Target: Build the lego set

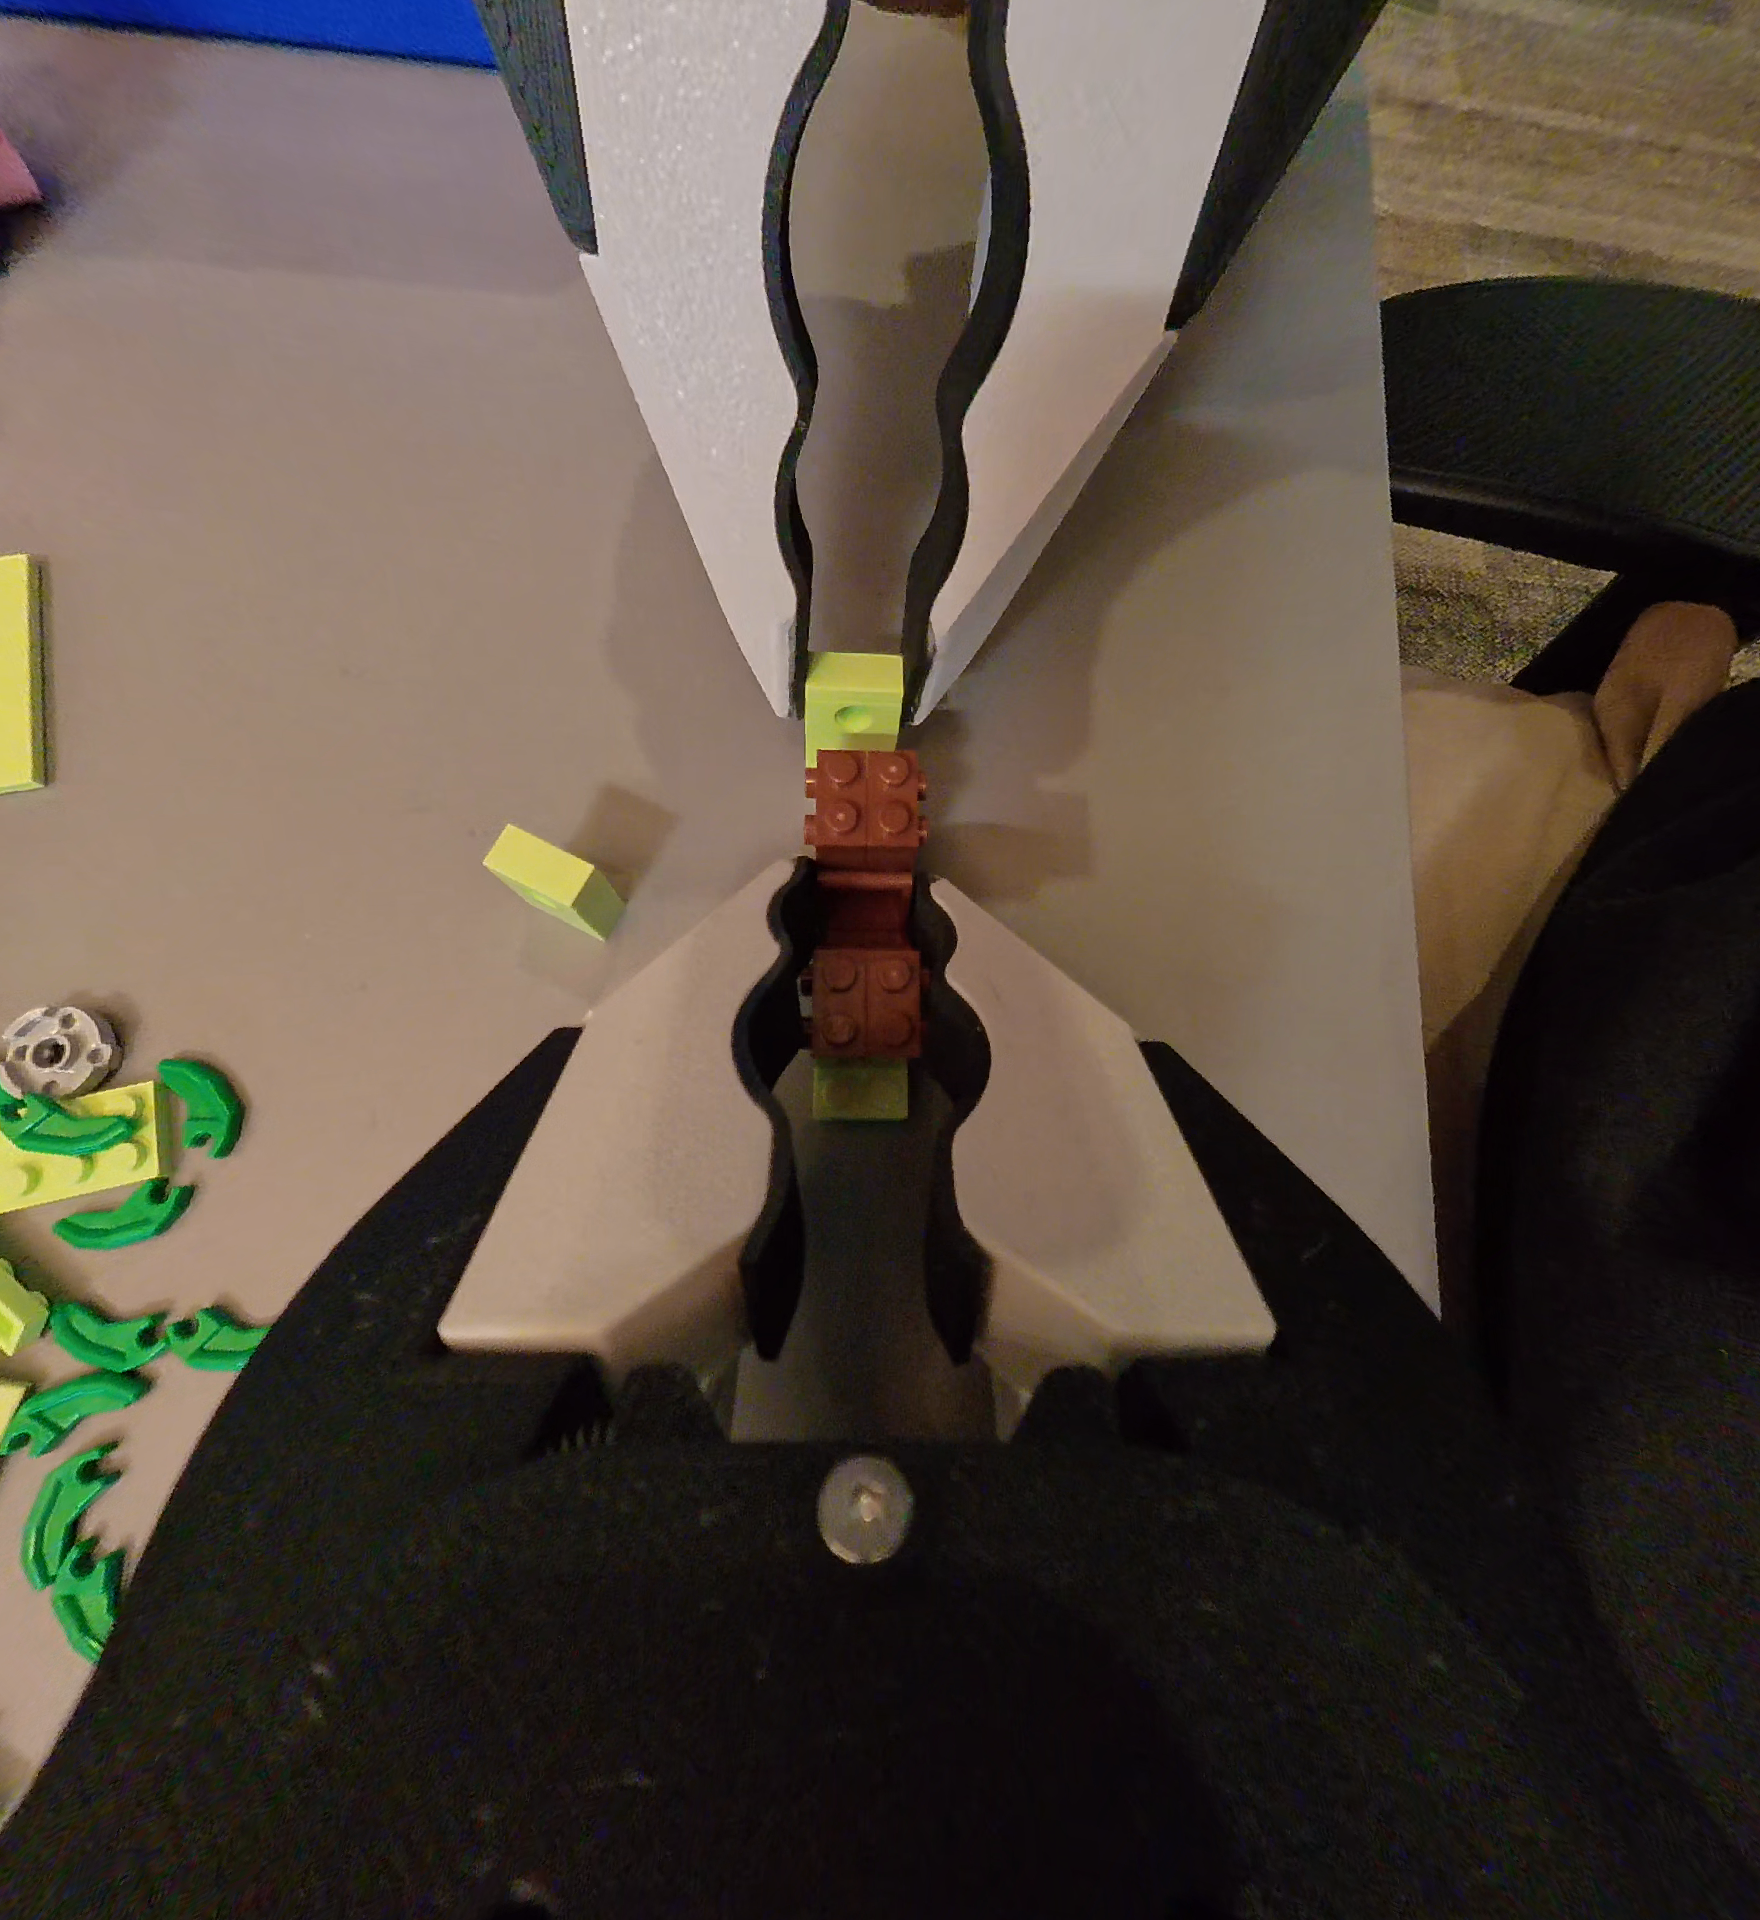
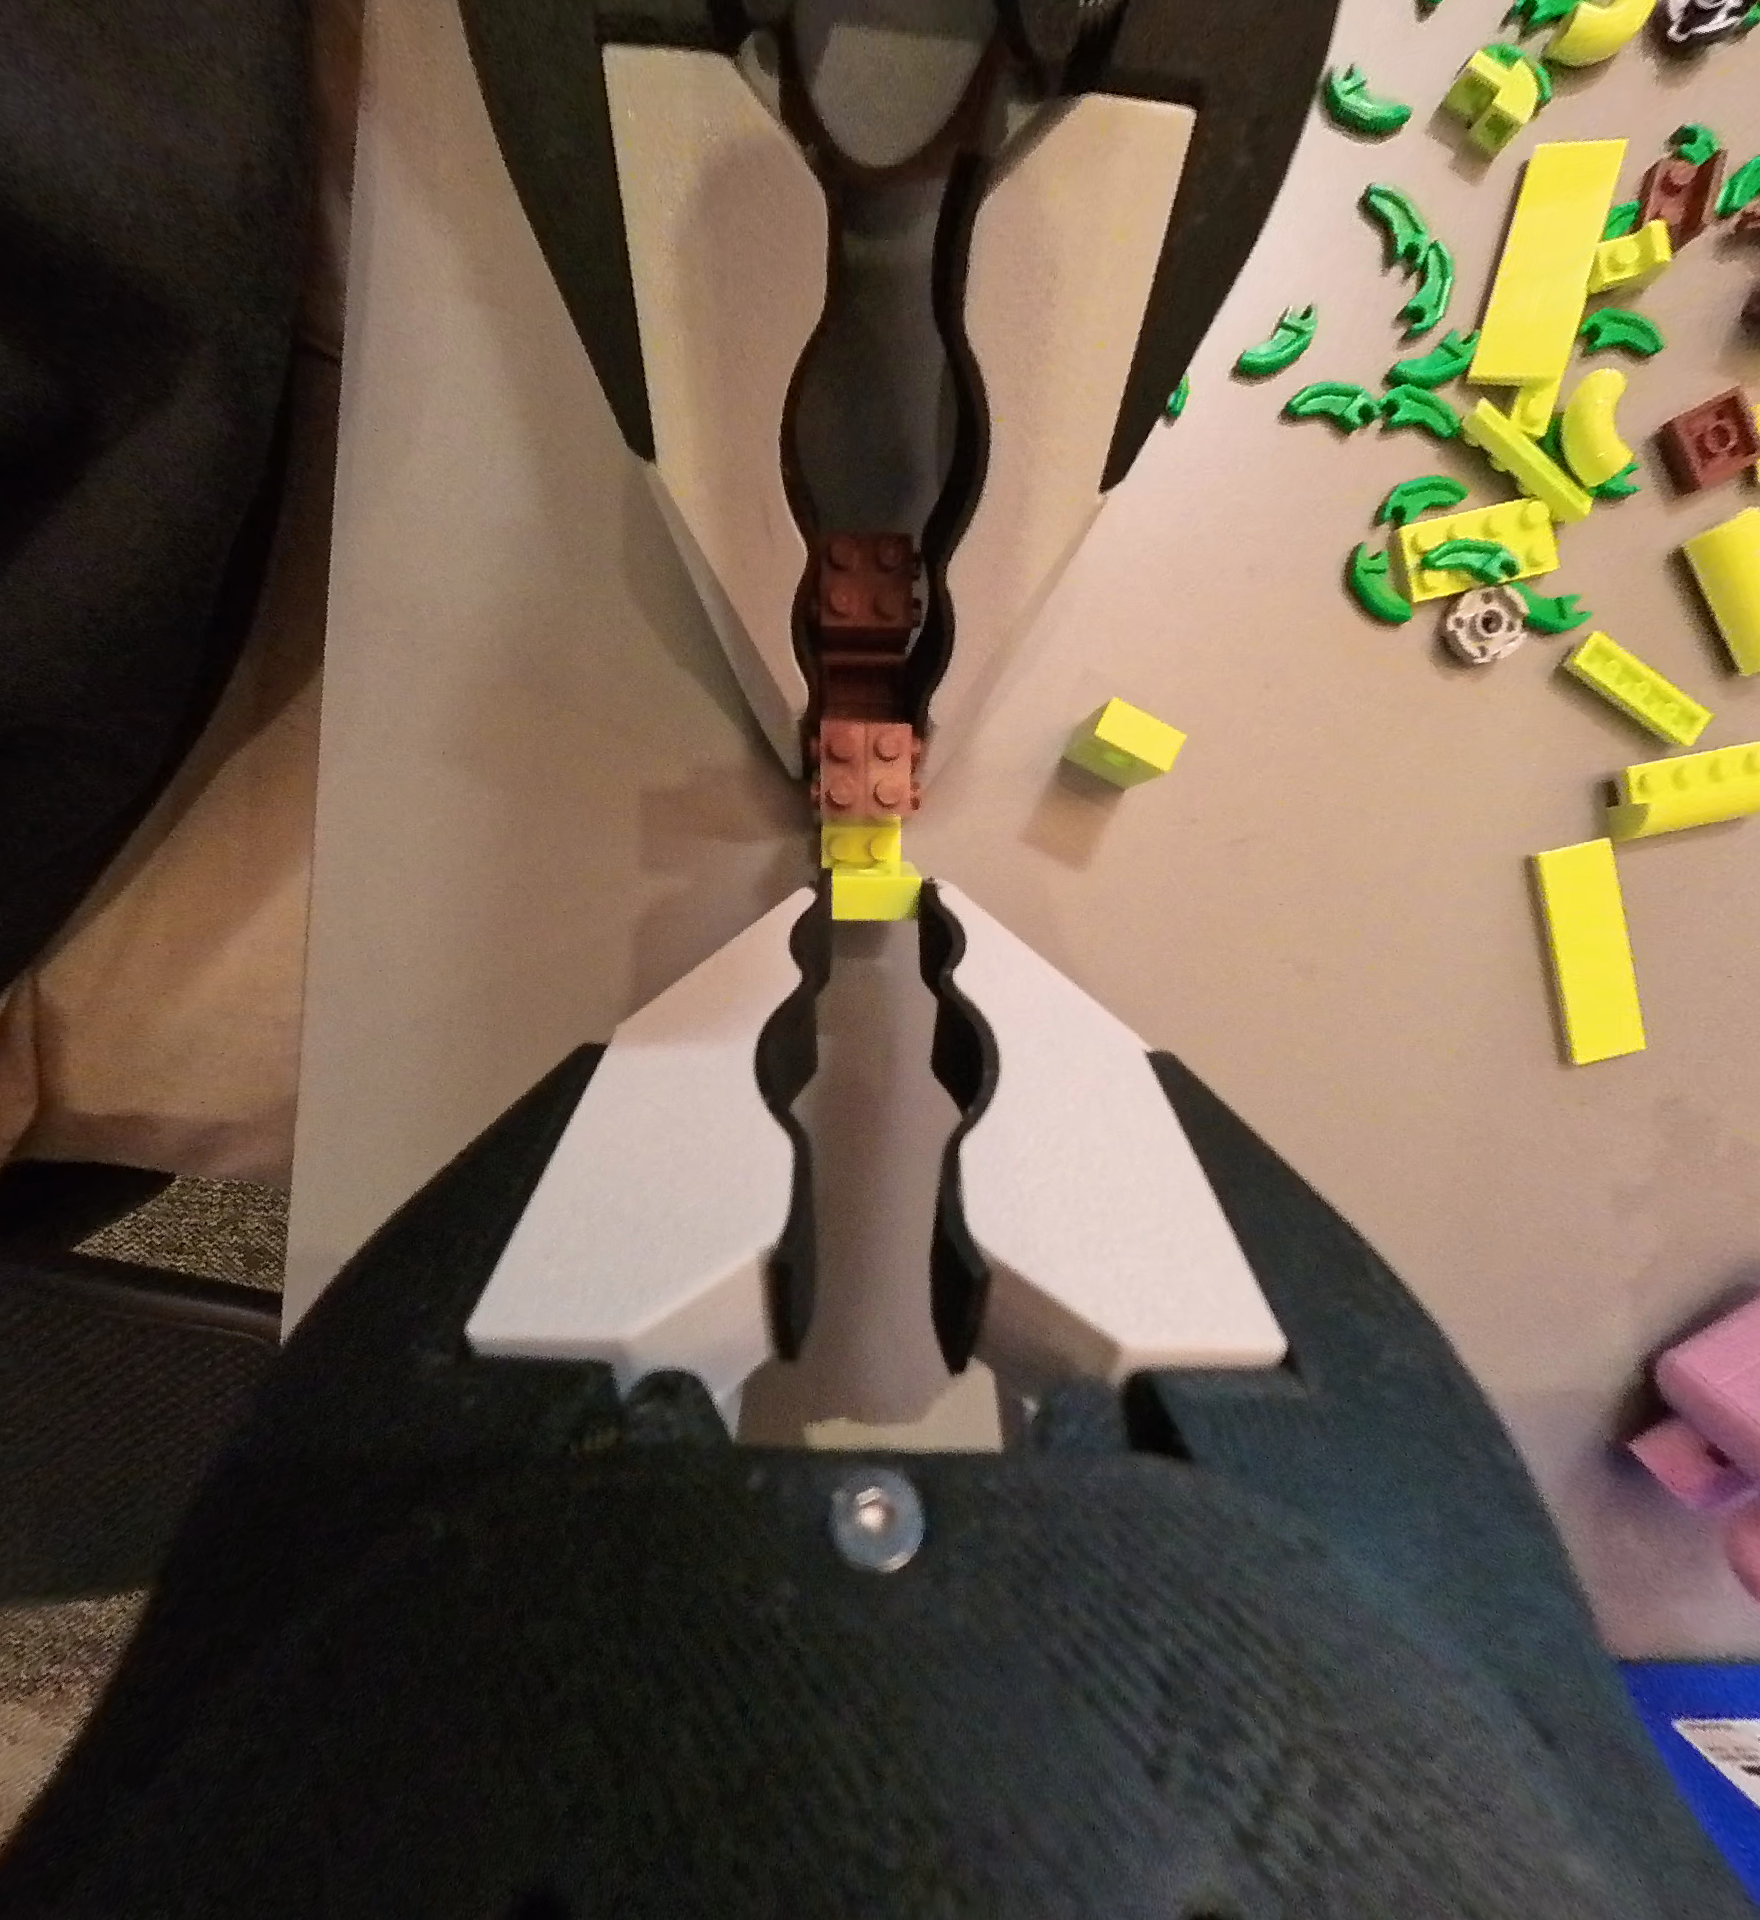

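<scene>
The left gripper (image 1: 860,883) has its fingers clamped on a brown brick assembly (image 1: 865,821), held above the grey surface (image 1: 336,416). From 12 o'clock in the left wrist view, the right gripper (image 2: 876,894) pinches a lime brick (image 2: 874,896) against the assembly's lime-tipped end. To seat it well, I would line up studs squarely, press along the shared axis and keep both grips firm. Loose lime and green pieces (image 2: 1541,436) lie at 2 o'clock in the right wrist view.

You get dim, warm light; soft shadows fall on the table (image 1: 336,416) beside the fingers (image 1: 647,1143). Wide-angle bending at the edges; the pink piece (image 2: 1749,1444) looks blurred, perhaps out of focus.
</scene>
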Demonstrator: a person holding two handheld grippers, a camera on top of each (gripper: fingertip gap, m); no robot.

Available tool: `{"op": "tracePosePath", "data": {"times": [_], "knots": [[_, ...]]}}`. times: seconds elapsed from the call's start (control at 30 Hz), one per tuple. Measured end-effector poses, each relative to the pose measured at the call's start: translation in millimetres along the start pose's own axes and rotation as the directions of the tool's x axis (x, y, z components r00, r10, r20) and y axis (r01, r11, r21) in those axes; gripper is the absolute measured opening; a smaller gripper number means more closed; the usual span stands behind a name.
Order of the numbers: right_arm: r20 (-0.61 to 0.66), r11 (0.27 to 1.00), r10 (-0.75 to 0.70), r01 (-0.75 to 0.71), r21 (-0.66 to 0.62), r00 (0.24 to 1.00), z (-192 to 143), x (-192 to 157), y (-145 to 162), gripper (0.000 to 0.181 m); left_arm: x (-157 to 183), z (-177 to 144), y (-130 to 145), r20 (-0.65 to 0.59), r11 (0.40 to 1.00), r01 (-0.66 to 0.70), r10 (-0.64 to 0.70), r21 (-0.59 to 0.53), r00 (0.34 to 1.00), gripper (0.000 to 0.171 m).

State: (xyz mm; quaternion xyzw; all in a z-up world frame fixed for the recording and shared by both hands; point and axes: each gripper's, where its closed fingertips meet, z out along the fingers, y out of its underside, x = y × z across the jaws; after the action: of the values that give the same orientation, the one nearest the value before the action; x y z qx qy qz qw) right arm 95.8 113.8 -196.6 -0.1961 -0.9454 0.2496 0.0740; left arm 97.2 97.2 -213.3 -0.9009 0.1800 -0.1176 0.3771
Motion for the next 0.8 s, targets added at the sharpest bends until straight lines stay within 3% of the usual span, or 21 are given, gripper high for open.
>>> {"op": "tracePosePath", "data": {"times": [0.33,0.8], "knots": [[0.026,0.999,-0.009,0.008,0.039,1.0,-3.2,-1.1,-7.3,0.014,0.4,0.3,0.1,0.0,1.0,-0.005,0.005,-0.001,1.0,0.016],[0.083,0.999,-0.026,0.029,-0.038,0.996,1.9,-3.1,-6.0,0.015,0.7,0.4,0.1,0.003,1.0,-0.012,0.012,-0.002,1.0,0.015]]}}
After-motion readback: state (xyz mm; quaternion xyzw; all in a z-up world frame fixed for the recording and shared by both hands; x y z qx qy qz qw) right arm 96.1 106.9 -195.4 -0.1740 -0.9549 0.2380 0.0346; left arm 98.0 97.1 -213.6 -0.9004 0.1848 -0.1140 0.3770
